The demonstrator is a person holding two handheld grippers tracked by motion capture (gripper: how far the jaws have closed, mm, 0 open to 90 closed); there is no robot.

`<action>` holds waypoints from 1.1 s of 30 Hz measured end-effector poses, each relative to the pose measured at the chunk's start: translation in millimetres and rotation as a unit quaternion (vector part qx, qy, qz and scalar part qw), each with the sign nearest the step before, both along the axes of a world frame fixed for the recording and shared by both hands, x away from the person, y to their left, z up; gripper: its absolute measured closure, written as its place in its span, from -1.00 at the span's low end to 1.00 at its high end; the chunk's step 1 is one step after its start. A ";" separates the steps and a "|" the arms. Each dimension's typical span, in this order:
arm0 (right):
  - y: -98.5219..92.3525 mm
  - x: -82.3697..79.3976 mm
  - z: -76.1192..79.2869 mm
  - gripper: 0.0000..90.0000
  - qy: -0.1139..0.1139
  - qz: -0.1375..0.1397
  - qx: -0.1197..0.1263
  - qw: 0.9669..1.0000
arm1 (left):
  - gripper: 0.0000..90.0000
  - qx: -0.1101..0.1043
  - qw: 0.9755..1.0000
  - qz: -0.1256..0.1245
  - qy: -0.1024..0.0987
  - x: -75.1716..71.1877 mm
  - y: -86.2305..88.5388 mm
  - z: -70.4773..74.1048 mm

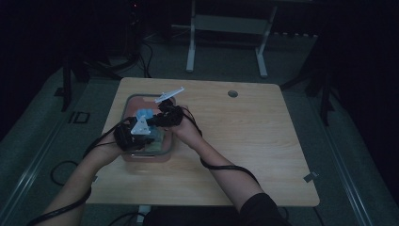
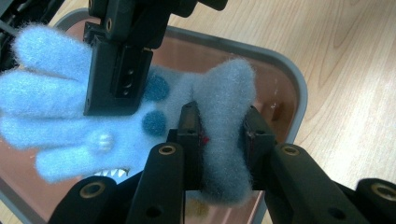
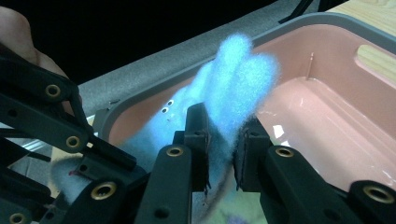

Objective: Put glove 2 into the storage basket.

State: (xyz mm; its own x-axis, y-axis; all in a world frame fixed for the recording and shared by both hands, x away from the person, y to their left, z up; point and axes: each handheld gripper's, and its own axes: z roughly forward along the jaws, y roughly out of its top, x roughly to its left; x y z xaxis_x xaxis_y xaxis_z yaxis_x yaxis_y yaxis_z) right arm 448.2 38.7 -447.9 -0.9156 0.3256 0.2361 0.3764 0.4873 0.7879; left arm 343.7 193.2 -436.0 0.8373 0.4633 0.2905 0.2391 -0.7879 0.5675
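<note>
Fluffy blue glove [image 2: 70, 107] over glossy pink bin [image 2: 285, 88]

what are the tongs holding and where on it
Both hold the fluffy blue glove over the pink bin: the left tongs pinch its cuff end, the right tongs its finger part.

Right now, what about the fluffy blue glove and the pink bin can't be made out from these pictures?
- Fluffy blue glove: its cuff end in the left gripper view, covered by the left gripper.
- Glove fingers, right gripper view: their lower part, pinched inside the right gripper.
- Pink bin: its contents in the high view, dim and covered by both hands.
- Bin floor, right gripper view: cut off by the frame edge.
</note>
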 end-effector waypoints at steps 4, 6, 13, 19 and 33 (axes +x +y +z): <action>1.2 0.4 -4.4 0.73 0.005 -0.002 0.001 1.000 | 0.64 0.005 1.000 -0.001 0.004 0.9 0.1 -3.3; 1.9 0.9 -7.5 0.74 0.006 -0.005 -0.003 1.000 | 0.64 0.006 1.000 -0.001 0.008 3.4 -0.1 -6.4; 0.3 5.6 -20.0 0.74 0.020 -0.010 -0.011 1.000 | 0.64 0.008 1.000 0.000 0.021 8.6 -2.1 -19.3; -0.3 9.0 -31.2 0.73 0.021 -0.016 -0.037 0.999 | 0.64 0.012 0.999 -0.002 0.031 14.0 -7.4 -28.3; 5.4 16.0 -37.1 0.70 -0.002 -0.028 -0.073 0.997 | 0.64 0.022 0.998 0.012 0.051 29.3 -9.2 -40.4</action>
State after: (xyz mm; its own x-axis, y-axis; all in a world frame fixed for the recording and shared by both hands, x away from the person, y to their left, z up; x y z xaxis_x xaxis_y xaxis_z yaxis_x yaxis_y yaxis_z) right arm 464.1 44.1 -485.0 -0.8955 0.4074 0.1790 0.4037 0.5746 0.7120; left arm 372.9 184.1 -476.4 0.8528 0.4717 0.2243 0.3127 -0.8050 0.5041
